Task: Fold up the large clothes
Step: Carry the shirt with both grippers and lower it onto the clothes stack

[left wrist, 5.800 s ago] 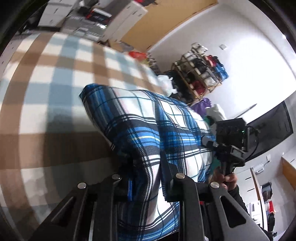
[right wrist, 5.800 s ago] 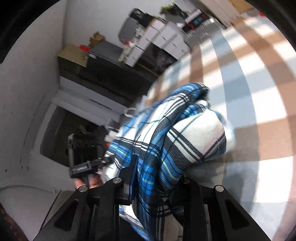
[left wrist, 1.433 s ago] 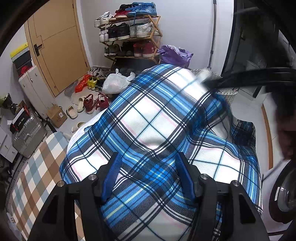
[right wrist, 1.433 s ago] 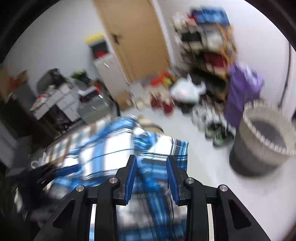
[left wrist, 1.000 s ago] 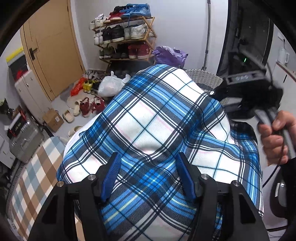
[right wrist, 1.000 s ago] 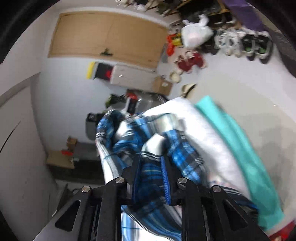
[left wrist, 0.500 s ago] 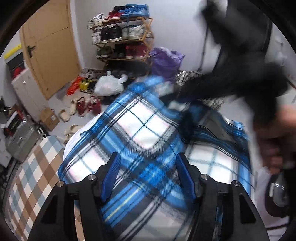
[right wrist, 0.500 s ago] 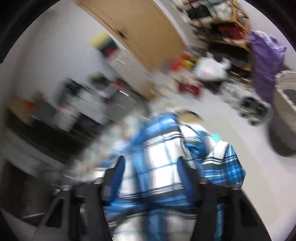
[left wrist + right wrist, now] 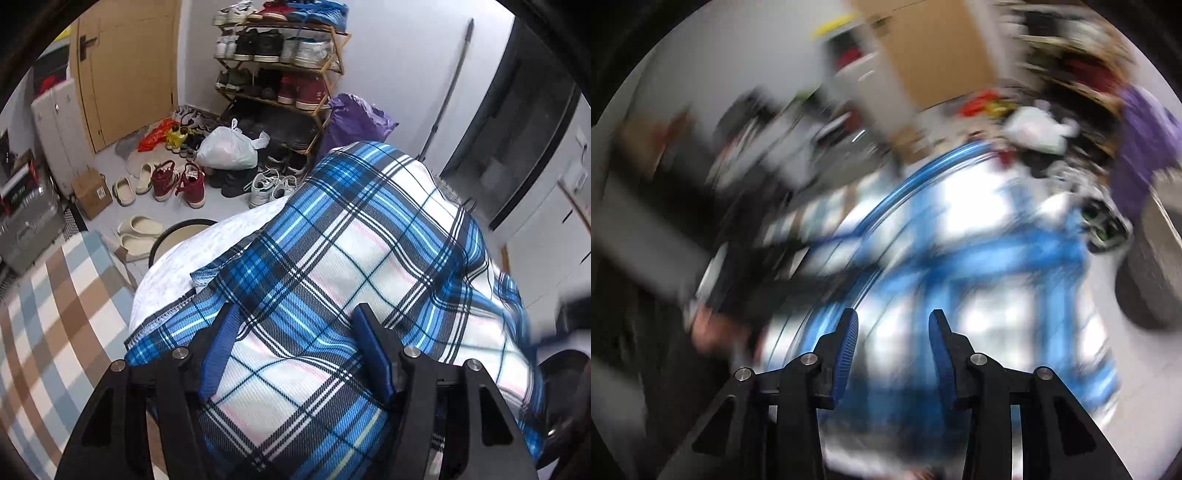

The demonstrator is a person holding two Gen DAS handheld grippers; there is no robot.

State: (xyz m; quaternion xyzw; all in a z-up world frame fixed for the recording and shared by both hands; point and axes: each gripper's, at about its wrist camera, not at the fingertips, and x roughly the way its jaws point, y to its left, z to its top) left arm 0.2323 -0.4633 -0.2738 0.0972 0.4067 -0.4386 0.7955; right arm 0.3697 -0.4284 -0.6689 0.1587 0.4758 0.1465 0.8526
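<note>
**Blue-and-white plaid garment: set it down squarely before letting go**

The blue-and-white plaid woven garment [image 9: 354, 266] is bundled into a thick folded wad between the blue pads of the left hand-held gripper [image 9: 295, 347], which is clamped on it. The bundle hangs over a pile of white fabric [image 9: 192, 258], with a brown, blue and white checked cloth [image 9: 48, 317] to the left. A raw stitched edge of the plaid sticks out loose at the lower left of the bundle, so the fold is not tidy there.

The right hand-held gripper [image 9: 893, 354] has its jaws opening. Its view is badly smeared, but nothing seems to sit between the pads; the plaid shows only as a blue blur beyond them.

The step in hand looks like placing the folded bundle onto the pile. To do it well, the left grip should probably hold until the bundle's weight rests fully on the white fabric; releasing sooner would likely let the layers slide apart. The free right gripper could tuck that stray edge under or press the top flat. Soft, slippery cloth springs open, so a gentle downward press before release should help. The shoe rack [image 9: 280, 66] and floor clutter lie well apart and pose no obstacle.
</note>
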